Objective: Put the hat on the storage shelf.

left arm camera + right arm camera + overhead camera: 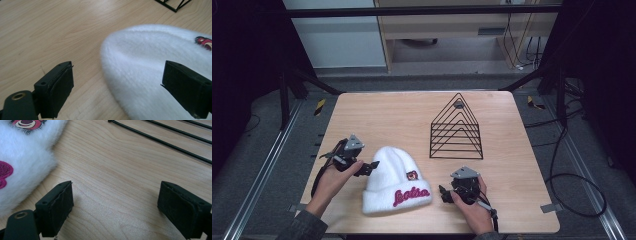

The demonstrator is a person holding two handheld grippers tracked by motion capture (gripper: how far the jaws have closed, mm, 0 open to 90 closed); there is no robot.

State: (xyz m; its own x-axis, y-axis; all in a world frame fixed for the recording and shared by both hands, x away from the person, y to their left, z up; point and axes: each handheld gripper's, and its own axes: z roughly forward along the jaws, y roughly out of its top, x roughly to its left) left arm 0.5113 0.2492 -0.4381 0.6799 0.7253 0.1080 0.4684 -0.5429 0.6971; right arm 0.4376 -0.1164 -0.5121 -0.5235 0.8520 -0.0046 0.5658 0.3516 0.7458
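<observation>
Leftmost, the left gripper (371, 167) is held wide open and empty, one jaw over the crown of the white fluffy knitted beanie with red lettering (396, 181), which lies flat on the pale wooden table (377, 115). A pinch there is judged best taken deep. Right gripper (444, 193): wide open, empty, beside the cuff. Black wire triangular rack (456, 129): behind, apart.
</observation>
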